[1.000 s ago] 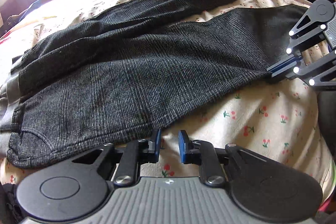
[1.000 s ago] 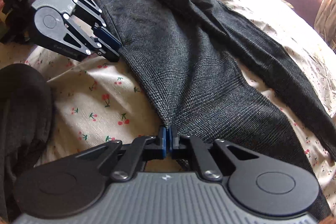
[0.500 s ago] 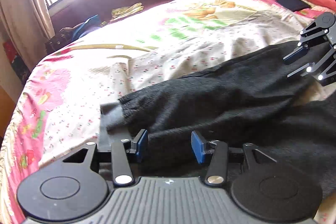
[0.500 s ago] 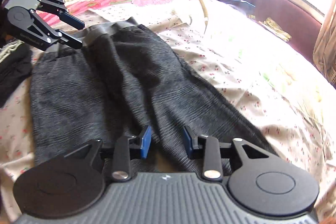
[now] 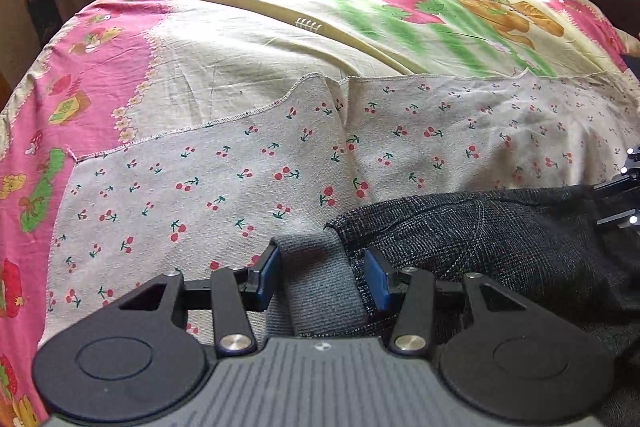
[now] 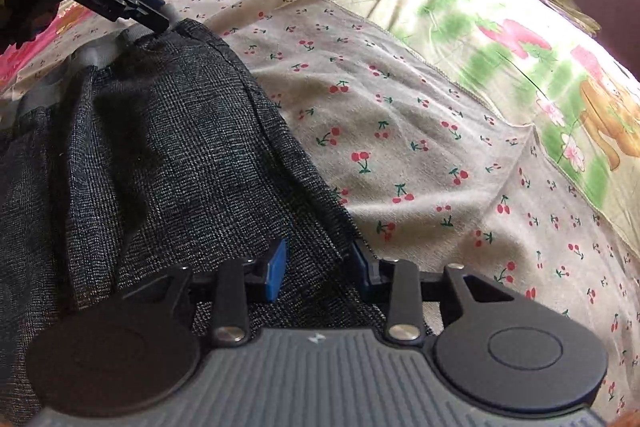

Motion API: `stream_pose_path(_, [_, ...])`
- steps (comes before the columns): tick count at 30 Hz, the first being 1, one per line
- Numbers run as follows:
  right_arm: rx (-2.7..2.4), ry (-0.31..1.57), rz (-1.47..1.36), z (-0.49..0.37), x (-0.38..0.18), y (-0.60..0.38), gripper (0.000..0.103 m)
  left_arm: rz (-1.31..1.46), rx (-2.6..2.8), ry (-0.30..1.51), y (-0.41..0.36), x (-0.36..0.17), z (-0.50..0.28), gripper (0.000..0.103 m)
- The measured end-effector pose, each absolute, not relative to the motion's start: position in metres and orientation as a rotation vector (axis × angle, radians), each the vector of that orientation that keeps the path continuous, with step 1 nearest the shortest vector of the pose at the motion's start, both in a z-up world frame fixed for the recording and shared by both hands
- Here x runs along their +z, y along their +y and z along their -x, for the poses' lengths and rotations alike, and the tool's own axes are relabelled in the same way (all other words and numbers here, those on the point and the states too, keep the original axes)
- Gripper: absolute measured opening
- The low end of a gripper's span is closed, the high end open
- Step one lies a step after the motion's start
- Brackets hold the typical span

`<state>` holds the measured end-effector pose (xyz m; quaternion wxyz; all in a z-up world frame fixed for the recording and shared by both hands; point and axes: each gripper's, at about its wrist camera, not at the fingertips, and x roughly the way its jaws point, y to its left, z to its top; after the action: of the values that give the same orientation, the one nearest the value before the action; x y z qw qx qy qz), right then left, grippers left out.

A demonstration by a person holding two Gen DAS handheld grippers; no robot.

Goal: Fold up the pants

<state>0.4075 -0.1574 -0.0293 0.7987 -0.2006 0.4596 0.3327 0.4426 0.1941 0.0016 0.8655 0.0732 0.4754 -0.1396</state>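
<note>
Pants (image 6: 152,155) on bedsheet (image 6: 420,131), waistband (image 5: 316,291) between left claw (image 5: 322,277) fingers.

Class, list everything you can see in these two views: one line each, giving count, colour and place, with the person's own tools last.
pants: one, dark grey with a lighter grey waistband, lying on the bed near both grippers
cherry sheet: one, cream with red cherries, under the pants
cartoon bedspread: one, pink, green and cream, beyond the cherry sheet
left gripper: one, black with blue pads, jaws open around the waistband
right gripper: one, black with blue pads, jaws open around pant fabric
</note>
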Motion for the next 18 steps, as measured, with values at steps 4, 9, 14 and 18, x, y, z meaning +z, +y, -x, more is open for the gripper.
stream_pose_path(4, [0.725,1.019,0.490,-0.414,-0.032,-0.149,0.042,-0.115,-0.287,1.036,0.204,-0.007,-0.445,0.063])
stream_pose_path(9, [0.717,1.014,0.547,-0.420,-0.032,-0.150,0.043,-0.038,-0.327,1.044,0.215,-0.008,-0.442,0.063])
stream_pose_path(14, [0.711,1.071,0.507,-0.437,-0.049,-0.137,0.040,-0.010,-0.340,1.121,0.215,-0.027,-0.460,0.064])
stream_pose_path(18, [0.726,1.053,0.520,-0.432,-0.047,-0.127,0.010,-0.038,-0.319,1.082,0.215,-0.019,-0.456,0.050])
